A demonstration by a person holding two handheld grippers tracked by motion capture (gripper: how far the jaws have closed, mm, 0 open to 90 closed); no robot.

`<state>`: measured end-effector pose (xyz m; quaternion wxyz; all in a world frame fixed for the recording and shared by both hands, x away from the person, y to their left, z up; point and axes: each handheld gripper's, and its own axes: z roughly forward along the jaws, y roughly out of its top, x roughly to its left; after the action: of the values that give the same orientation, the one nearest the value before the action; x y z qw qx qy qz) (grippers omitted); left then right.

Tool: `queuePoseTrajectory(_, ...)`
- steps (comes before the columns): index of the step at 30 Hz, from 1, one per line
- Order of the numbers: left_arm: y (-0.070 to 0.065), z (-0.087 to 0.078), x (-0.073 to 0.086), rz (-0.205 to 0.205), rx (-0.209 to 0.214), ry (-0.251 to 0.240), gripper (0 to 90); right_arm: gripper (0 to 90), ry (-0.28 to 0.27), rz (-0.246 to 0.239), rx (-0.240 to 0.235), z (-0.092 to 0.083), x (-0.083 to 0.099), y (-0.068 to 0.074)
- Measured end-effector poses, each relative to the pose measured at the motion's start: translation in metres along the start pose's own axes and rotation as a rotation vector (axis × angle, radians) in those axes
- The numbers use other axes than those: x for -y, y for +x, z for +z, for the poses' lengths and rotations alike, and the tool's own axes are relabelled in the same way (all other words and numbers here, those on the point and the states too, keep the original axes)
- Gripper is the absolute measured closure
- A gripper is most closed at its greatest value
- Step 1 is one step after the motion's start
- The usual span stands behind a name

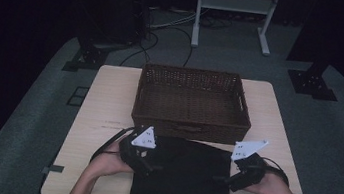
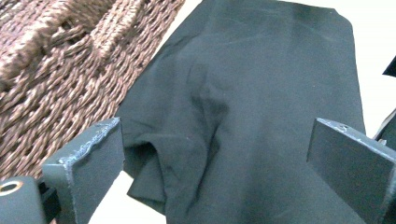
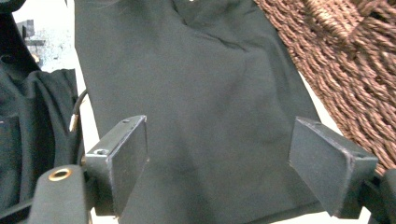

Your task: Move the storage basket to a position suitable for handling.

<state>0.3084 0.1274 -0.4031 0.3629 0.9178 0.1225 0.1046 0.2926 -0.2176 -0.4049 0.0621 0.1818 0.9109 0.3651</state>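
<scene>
One black folded cloth (image 1: 183,171), plain and faintly creased, lies at the table's (image 1: 104,98) near edge; both tongs, left (image 1: 146,167) and right (image 1: 225,180), gape wide over it.

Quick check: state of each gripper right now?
Left gripper: open, jaws wide over the black cloth, holding nothing.
Right gripper: open over the same cloth, holding nothing.

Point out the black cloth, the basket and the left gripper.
black cloth (image 1: 185,174): high view, middle of the folded fabric.
basket (image 1: 189,128): high view, near woven wall.
left gripper (image 1: 154,168): high view, between its open fingertips.
</scene>
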Motion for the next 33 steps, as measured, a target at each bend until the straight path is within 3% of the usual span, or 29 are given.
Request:
queuePoseTrajectory(20, -0.002, 0.031, -0.006, 0.009, 0.036, 0.054, 4.8, 18.6, 0.068, -0.039, -0.008, 0.03, -0.008, -0.002)
queuePoseTrajectory(33, -0.001, 0.054, -0.006, 0.012, 0.069, 0.1, 5.3, 18.6, 0.125, -0.027, -0.024, 0.054, -0.005, -0.006)
